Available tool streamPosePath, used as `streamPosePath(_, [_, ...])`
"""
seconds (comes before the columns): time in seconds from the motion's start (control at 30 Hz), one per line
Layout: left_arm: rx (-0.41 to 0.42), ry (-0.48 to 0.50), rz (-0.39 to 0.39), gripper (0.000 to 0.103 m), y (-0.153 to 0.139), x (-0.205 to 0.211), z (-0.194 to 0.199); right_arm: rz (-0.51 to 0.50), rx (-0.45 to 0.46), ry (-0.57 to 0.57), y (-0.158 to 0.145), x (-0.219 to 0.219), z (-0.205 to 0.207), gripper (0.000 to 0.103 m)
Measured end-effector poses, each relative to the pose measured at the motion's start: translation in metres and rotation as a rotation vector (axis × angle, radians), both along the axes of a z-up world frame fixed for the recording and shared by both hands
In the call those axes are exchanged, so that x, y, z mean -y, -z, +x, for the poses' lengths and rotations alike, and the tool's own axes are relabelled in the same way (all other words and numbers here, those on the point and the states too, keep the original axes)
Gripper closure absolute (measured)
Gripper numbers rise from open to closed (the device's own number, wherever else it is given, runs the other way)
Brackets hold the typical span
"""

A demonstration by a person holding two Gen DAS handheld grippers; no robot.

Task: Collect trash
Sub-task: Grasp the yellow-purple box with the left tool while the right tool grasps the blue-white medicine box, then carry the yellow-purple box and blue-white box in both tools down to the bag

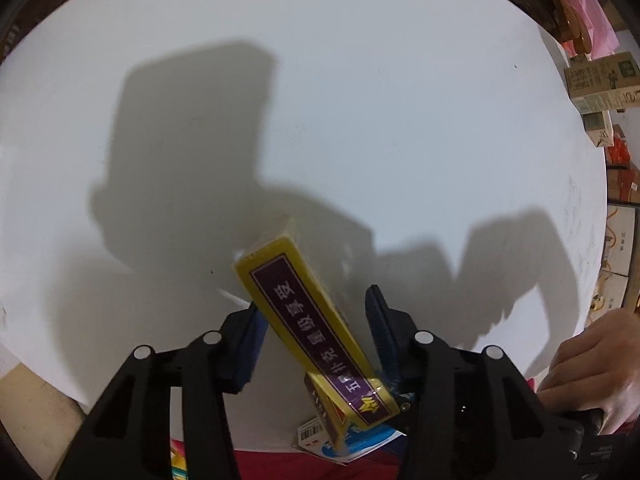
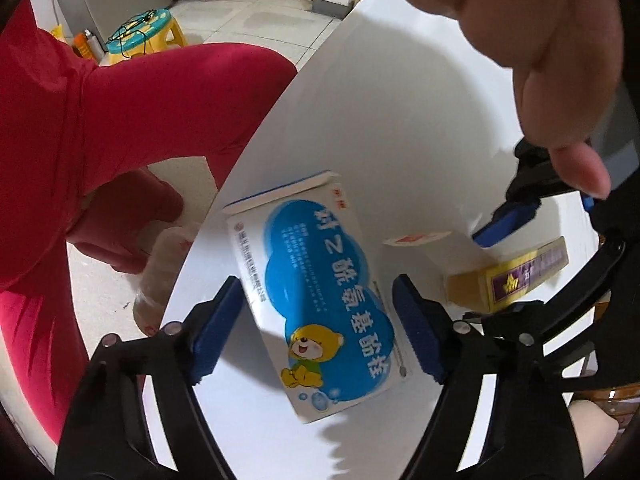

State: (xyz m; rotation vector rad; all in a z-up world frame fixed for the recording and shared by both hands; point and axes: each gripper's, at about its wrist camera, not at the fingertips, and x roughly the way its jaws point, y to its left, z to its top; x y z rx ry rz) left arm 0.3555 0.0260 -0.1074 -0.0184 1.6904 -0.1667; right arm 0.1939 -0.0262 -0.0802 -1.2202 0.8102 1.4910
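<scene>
A yellow and purple card box [image 1: 304, 312] lies slanted on the white round table [image 1: 360, 120]. My left gripper [image 1: 316, 312] points down over it, one blue pad on each side, with small gaps showing. The same box [image 2: 508, 276] shows in the right wrist view under a left pad [image 2: 504, 224]. A blue and white medicine box with a cartoon bear [image 2: 320, 300] lies flat near the table's edge. My right gripper [image 2: 318, 312] straddles it, open, with a gap at the right pad.
A small white and red paper scrap [image 2: 416, 238] lies between the two boxes. A person in red clothing [image 2: 120, 100] stands at the table's edge beside a clear plastic bag [image 2: 160, 280]. Cardboard cartons [image 1: 600, 88] stand beyond the table. A stool [image 2: 140, 34] is on the floor.
</scene>
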Motion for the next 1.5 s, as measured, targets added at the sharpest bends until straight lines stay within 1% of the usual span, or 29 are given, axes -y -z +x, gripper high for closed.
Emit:
streamPosePath(0.07, [-0.005,-0.002,-0.004,0.055,0.000,-0.001,0.000,-0.004,-0.016,0.012,0.003,-0.002,-0.001,0.029])
streamPosePath(0.1, [-0.004,0.001,-0.003,0.057,0.000,-0.001,0.001,-0.009,-0.033,0.022,0.003,-0.001,0.002,0.032])
streamPosePath(0.13, [0.000,0.005,0.002,0.061,0.000,-0.001,0.001,-0.013,-0.052,0.040,0.002,-0.001,0.004,0.033])
streamPosePath(0.37, [0.012,0.018,0.005,0.071,-0.002,-0.002,0.002,0.006,-0.079,0.155,0.001,0.001,0.011,0.035])
streamPosePath(0.5, [0.041,0.017,-0.012,0.082,-0.005,-0.009,0.001,0.038,-0.063,0.247,-0.001,0.009,0.011,0.036])
streamPosePath(0.6, [0.058,-0.002,-0.033,0.083,-0.008,-0.018,0.000,0.064,-0.056,0.314,-0.005,0.020,0.011,0.037])
streamPosePath(0.7, [0.080,-0.007,-0.036,0.083,-0.012,-0.027,-0.002,0.097,-0.032,0.409,-0.011,0.037,0.013,0.037])
streamPosePath(0.77, [0.090,-0.019,-0.043,0.083,-0.013,-0.033,-0.003,0.132,-0.011,0.496,-0.016,0.050,0.017,0.037])
streamPosePath(0.87, [0.113,-0.025,-0.053,0.083,-0.019,-0.042,-0.008,0.172,0.018,0.673,-0.023,0.070,0.026,0.037])
streamPosePath(0.9, [0.133,-0.019,-0.055,0.083,-0.023,-0.044,-0.010,0.183,0.035,0.707,-0.024,0.072,0.025,0.037])
streamPosePath(0.97, [0.178,-0.004,-0.051,0.083,-0.033,-0.044,-0.018,0.211,0.104,0.814,-0.030,0.083,0.025,0.037])
streamPosePath(1.03, [0.213,0.011,-0.064,0.083,-0.045,-0.045,-0.033,0.245,0.114,0.911,-0.038,0.091,0.025,0.037])
streamPosePath(1.1, [0.256,0.029,-0.057,0.083,-0.055,-0.044,-0.047,0.277,0.152,0.993,-0.050,0.095,0.021,0.037])
streamPosePath(1.2, [0.330,0.064,-0.052,0.083,-0.073,-0.042,-0.073,0.321,0.202,1.049,-0.069,0.097,0.010,0.037])
streamPosePath(1.27, [0.381,0.089,-0.057,0.083,-0.086,-0.038,-0.096,0.343,0.257,1.086,-0.084,0.094,-0.002,0.037])
streamPosePath(1.3, [0.403,0.099,-0.058,0.083,-0.093,-0.037,-0.100,0.355,0.288,1.107,-0.093,0.093,-0.009,0.037])
streamPosePath(1.33, [0.422,0.107,-0.054,0.083,-0.098,-0.028,-0.104,0.362,0.305,1.122,-0.098,0.093,-0.015,0.037])
streamPosePath(1.37, [0.442,0.113,-0.055,0.083,-0.104,-0.027,-0.117,0.370,0.318,1.136,-0.104,0.094,-0.021,0.037])
streamPosePath(1.43, [0.470,0.127,-0.066,0.083,-0.111,-0.020,-0.127,0.387,0.341,1.171,-0.116,0.096,-0.036,0.037])
streamPosePath(1.5, [0.507,0.136,-0.061,0.083,-0.120,-0.017,-0.146,0.412,0.359,1.194,-0.128,0.094,-0.054,0.037])
